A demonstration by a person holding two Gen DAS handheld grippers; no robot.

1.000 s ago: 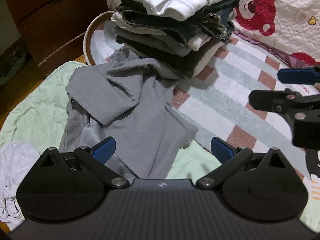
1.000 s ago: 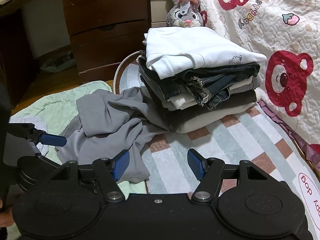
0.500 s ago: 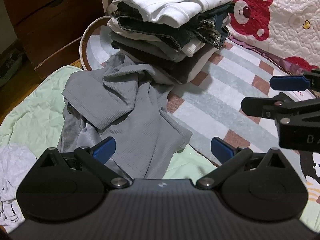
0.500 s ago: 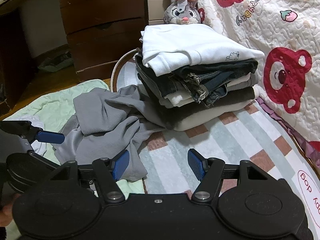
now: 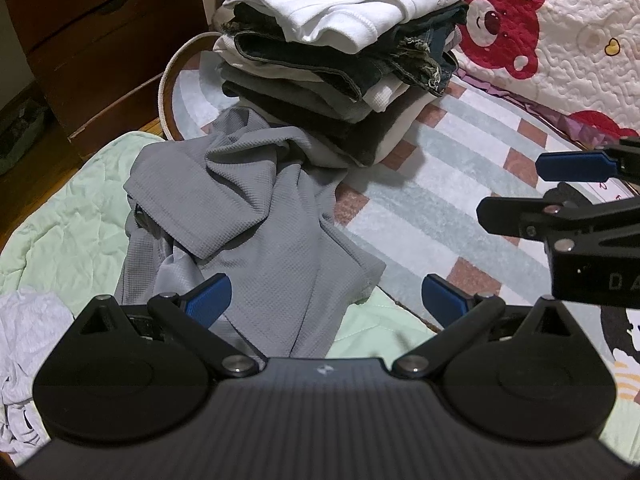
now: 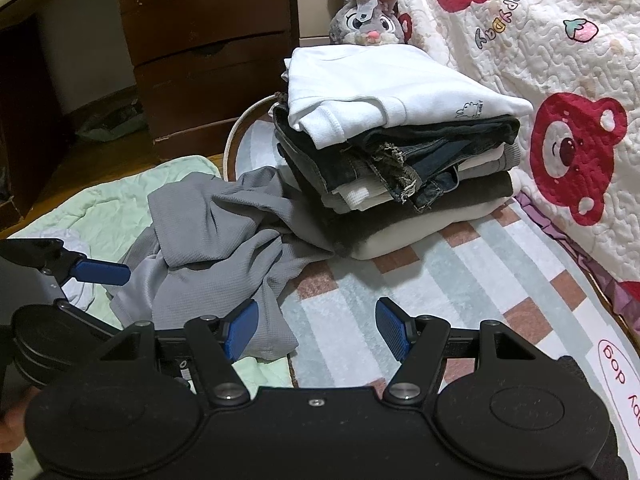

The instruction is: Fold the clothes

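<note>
A crumpled grey waffle-knit garment (image 5: 248,224) (image 6: 216,248) lies across the edge of a pale green quilt (image 5: 72,224) and a striped rug (image 5: 452,184). Behind it stands a pile of folded clothes (image 5: 344,64) (image 6: 396,148) with a white top uppermost. My left gripper (image 5: 326,300) hangs open just above the near hem of the grey garment, holding nothing. To its right, my right gripper (image 6: 316,328) is open over the rug beside the garment's right edge, also holding nothing. Each gripper shows in the other's view.
A light grey garment (image 5: 24,344) lies bunched at the left on the quilt. A dark wooden chest of drawers (image 6: 208,40) stands behind. A bear-print quilt (image 6: 540,80) rises on the right, with a plush rabbit (image 6: 364,20) behind the pile.
Both grippers have drifted slightly back and left from the pile; the scene has shifted right and down in both views. Both stayed open. The clothes have not moved.
</note>
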